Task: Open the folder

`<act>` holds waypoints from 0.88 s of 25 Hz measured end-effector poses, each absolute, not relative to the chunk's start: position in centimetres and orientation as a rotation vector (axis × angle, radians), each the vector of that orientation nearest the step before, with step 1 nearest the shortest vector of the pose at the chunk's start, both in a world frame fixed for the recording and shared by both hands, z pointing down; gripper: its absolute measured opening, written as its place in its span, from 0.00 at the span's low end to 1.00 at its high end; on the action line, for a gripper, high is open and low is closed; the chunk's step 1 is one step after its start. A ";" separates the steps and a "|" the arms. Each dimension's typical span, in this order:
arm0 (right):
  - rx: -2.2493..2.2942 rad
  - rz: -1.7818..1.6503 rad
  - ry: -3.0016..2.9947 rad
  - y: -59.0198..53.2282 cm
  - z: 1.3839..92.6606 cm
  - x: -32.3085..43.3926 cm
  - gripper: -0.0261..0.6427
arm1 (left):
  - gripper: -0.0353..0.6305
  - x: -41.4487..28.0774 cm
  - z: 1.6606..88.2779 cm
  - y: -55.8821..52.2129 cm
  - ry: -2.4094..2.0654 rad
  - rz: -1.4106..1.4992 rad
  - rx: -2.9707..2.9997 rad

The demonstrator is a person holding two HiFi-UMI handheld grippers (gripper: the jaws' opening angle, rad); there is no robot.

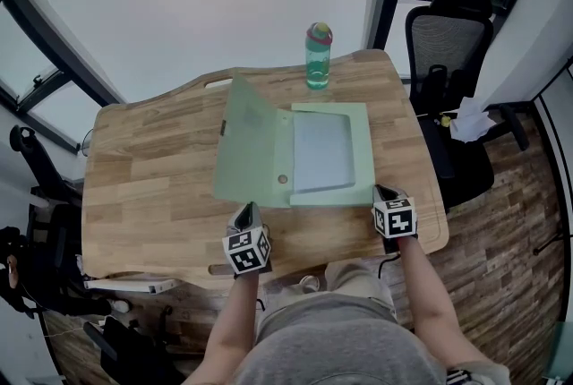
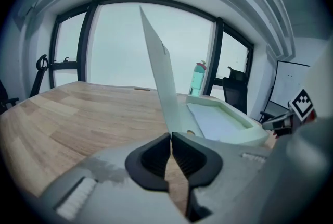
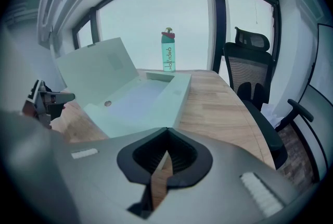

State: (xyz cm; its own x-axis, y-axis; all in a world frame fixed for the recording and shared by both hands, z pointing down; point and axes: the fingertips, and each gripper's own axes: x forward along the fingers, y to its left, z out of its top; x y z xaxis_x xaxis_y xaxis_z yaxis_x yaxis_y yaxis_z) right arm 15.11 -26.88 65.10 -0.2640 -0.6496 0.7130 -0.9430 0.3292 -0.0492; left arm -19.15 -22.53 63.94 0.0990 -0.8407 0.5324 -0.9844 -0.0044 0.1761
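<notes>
At the near edge of a wooden table, the left tongs were clamped on the near edge of the cover of the green folder. The cover stood raised, leaning left. That thin pinch looked liable to slip, dropping the cover back over the tray, and a hard pull might drag the whole folder. Pale sheets lay in the tray at mid-table. A capped teal bottle stood beyond, its contents unclear. The right tongs, jaws together, sat at the tray's near right corner.
</notes>
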 end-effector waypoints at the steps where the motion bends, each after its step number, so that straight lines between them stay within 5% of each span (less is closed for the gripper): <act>1: 1.393 0.644 -2.007 -26.9 65.1 15.1 0.04 | 0.08 -19.5 64.2 -22.7 -1.788 0.378 1.863; 22: 1.386 0.640 -2.008 -26.9 65.1 15.2 0.04 | 0.20 -23.0 70.5 -22.9 -1.800 0.540 1.567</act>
State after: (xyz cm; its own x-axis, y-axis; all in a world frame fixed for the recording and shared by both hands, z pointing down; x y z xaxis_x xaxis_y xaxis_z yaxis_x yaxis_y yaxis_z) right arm 15.23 -26.88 65.11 -0.2666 -0.6460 0.7152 -0.9409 0.3354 -0.0478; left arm -22.99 -22.88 70.48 -0.0430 -0.6915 0.7211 -0.9743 0.1888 0.1230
